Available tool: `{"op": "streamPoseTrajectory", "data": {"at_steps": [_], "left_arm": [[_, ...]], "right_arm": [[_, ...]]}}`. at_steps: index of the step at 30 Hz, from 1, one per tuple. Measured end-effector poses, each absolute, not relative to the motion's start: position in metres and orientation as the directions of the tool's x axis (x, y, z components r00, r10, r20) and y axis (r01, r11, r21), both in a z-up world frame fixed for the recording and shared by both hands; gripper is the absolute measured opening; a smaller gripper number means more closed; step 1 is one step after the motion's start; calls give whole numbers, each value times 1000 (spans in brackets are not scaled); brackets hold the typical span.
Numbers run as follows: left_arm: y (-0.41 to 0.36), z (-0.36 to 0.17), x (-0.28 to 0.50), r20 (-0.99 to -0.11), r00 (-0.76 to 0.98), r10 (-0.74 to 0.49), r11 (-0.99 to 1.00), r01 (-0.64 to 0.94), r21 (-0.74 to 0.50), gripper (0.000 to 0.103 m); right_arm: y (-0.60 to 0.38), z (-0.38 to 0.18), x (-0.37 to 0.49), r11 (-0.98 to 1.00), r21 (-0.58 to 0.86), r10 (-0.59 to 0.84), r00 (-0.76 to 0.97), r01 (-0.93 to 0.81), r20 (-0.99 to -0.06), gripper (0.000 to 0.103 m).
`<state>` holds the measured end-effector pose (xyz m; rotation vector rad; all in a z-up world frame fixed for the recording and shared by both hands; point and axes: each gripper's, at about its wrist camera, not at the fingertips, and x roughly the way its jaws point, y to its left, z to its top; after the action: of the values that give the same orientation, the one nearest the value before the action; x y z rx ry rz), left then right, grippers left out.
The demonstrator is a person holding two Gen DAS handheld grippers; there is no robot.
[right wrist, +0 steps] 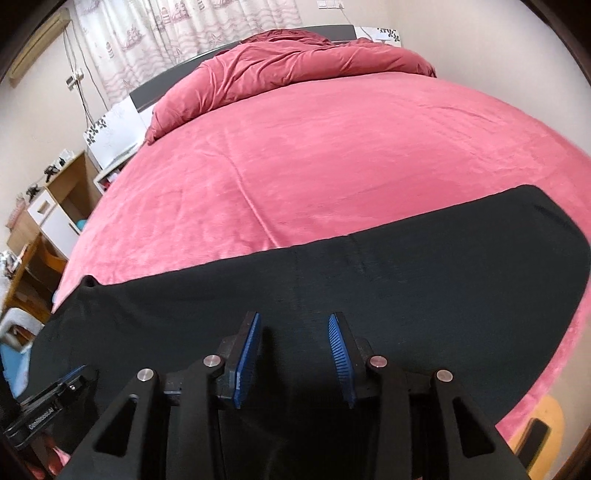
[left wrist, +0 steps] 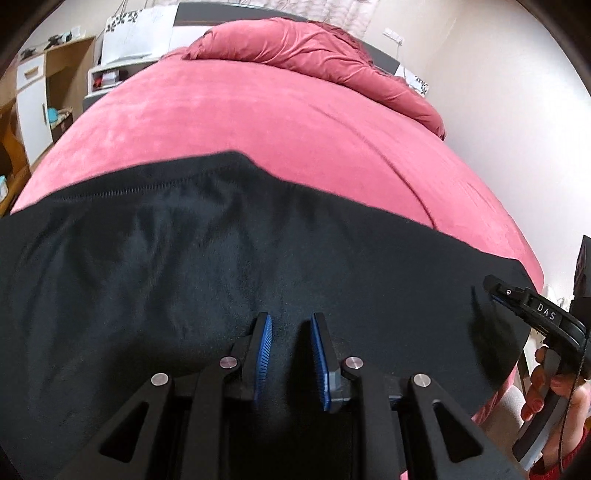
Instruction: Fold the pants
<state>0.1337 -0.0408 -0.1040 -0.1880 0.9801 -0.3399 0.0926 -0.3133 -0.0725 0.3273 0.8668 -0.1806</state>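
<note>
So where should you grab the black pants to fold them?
Probably the far edge of the pants, where black cloth meets the pink bed. It lies flat and straight, so a gripper could come down from above and pinch a bit of that edge.

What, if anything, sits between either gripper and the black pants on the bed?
Nothing visible. The black pants lie flat on the pink bedspread, directly under the left gripper and right gripper. Both show a gap between the pads with no cloth pinched. The rumpled duvet lies far back at the headboard.

Pink bedspread [right wrist: 295, 155], rumpled duvet [right wrist: 280, 62], wooden cabinet [left wrist: 44, 96], patterned curtains [right wrist: 177, 26].
</note>
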Motion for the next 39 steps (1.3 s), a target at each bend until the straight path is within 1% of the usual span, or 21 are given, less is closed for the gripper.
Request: {"op": "streamPoseTrajectory", "data": {"at_steps": [7,11,16,20,22,24,26,28,31,33,35,36,38,39], "left_arm": [[-44,-103,135,-783,501,-369,929,192,-315,22],[-49,-97,138,-758,488,-433,901,224,-371,22],[-76,-92,143,-770,483,-417,906,293,-306,22],[-84,-88,159,-777,485,-402,912,291,-290,22],[-84,-87,168,-783,495,-376,923,278,-267,22],[-81,-90,178,-790,501,-354,932,257,-255,22],[-76,-92,187,-792,504,-344,937,238,-256,22],[-73,-93,197,-794,512,-328,944,215,-251,22],[-74,-97,205,-794,511,-329,944,199,-262,22],[-75,-101,209,-797,507,-329,944,193,-267,22],[-76,-103,207,-794,511,-329,944,198,-264,22],[-76,-104,204,-791,516,-328,944,205,-258,22],[-75,-105,200,-788,521,-327,944,217,-248,22],[-73,-106,198,-784,526,-330,943,219,-250,22]], "right_arm": [[-322,-76,93,939,151,-70,602,308,-795,39],[-341,-73,83,927,160,-81,600,338,-796,40],[-373,-76,71,900,170,-106,579,402,-809,40],[-413,-71,56,862,233,-95,595,450,-798,41],[-438,-66,45,839,254,-112,609,482,-785,50],[-465,-59,33,820,244,-156,612,518,-775,54],[-494,-54,23,797,219,-208,596,563,-775,54],[-525,-55,11,743,266,-213,595,614,-775,56],[-570,-67,-10,623,427,-154,638,655,-754,58],[-584,-76,-16,584,460,-141,642,669,-754,61],[-597,-86,-25,531,494,-137,645,688,-752,61],[-600,-89,-31,507,509,-147,652,695,-744,61],[-609,-97,-45,471,575,-142,701,669,-699,64],[-612,-104,-46,468,614,-100,729,635,-677,65]]}}
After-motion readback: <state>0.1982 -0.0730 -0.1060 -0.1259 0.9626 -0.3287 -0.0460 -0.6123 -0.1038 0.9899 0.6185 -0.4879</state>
